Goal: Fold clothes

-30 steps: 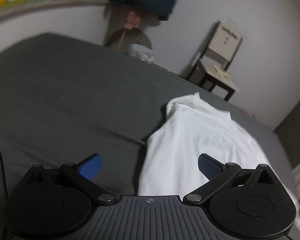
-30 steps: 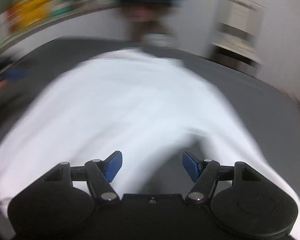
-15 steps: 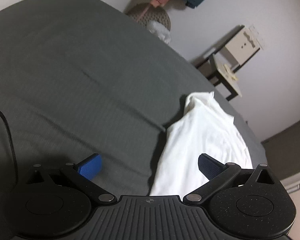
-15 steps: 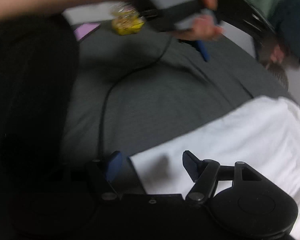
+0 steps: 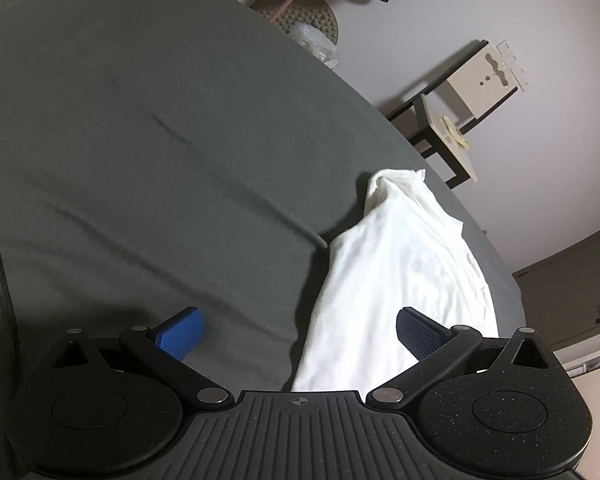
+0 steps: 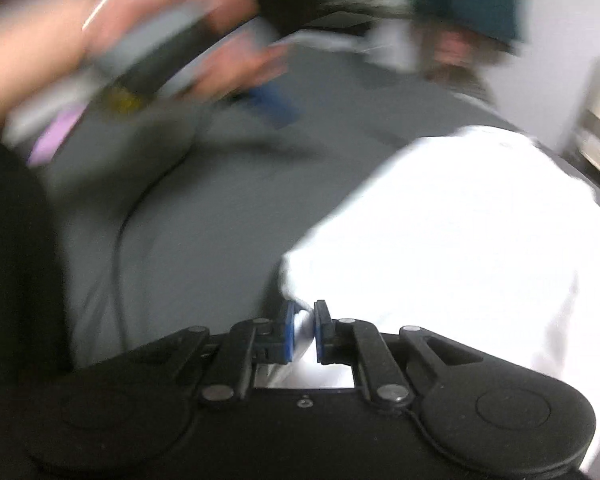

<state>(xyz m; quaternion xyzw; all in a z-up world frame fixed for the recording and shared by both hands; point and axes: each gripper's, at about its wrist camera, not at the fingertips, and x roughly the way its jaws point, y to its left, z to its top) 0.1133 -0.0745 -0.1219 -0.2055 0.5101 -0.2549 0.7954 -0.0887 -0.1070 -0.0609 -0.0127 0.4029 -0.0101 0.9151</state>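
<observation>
White shirt lies on your grey bed, left gripper spread wide over its near edge | right view (blurred): your right gripper pinches the shirt's corner between closed-in pads.

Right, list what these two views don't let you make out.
- Left wrist view: the near end of the white shirt is hidden behind the left claw.
- Right wrist view: motion blur smears the hand and the shelf clutter behind it.
- Right wrist view: the shirt corner inside the right claw is mostly covered by its pads.
</observation>
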